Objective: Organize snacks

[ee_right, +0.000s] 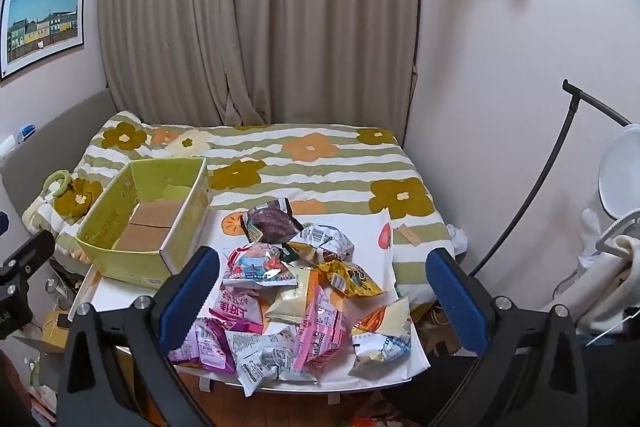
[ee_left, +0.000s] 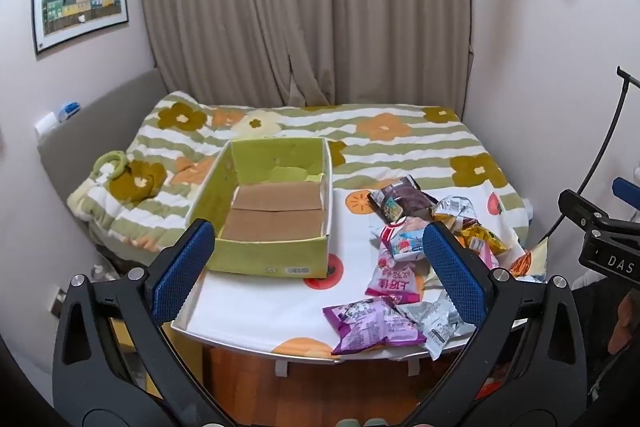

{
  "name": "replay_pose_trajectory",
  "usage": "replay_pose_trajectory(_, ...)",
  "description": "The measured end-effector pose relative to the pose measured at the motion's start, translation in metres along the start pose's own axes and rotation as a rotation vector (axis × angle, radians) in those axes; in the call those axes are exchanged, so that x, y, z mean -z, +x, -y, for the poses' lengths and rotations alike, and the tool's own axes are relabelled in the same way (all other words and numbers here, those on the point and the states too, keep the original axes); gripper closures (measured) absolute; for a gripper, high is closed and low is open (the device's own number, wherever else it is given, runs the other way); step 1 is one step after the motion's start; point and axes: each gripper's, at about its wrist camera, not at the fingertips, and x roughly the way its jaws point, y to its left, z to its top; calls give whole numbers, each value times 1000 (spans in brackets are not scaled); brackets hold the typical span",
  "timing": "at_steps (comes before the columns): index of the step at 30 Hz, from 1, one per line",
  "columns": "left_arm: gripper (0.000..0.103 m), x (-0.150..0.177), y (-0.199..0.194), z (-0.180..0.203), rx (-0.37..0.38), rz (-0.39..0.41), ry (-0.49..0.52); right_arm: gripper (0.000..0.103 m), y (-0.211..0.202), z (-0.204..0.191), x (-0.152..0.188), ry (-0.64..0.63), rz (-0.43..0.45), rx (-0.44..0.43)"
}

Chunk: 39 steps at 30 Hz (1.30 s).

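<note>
Box on table left, snack pile right of it, bed behind

Left black two-finger gripper with blue pads: jaws fully apart, nothing between, angled downward. Right black two-finger gripper with blue pads: same pose.

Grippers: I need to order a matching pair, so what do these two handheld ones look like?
Both match. The left gripper and right gripper each have two long blue textured finger pads mounted on black angular frames with triangular cut-outs and silver round bolt heads. In the left wrist view, the right gripper's black body shows white letters "DAS". No cables or sleeves are visible.
</note>
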Motion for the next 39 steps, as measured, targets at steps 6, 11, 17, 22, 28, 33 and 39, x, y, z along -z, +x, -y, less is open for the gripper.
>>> replay_pose_trajectory(6,0,1,1,1,0,-3,-2,0,1,-2,-4,-5,-6,-3)
replay_pose_trajectory(11,0,1,1,2,4,-2,2,0,1,-1,-4,-3,-6,-5)
replay_pose_trajectory(17,0,4,0,8,7,0,11,0,0,-2,-4,-4,-8,-5)
replay_pose_trajectory(22,0,4,0,9,7,-1,10,0,0,-2,-4,-5,-9,-4)
replay_pose_trajectory(28,0,4,0,10,9,0,9,0,0,-2,-4,-4,-8,-6)
replay_pose_trajectory(33,0,5,-1,12,10,-1,9,0,-2,-4,-3,-6,-8,-9)
replay_pose_trajectory(39,0,4,-2,9,22,-3,4,0,-2,-4,-2,-4,-8,-8)
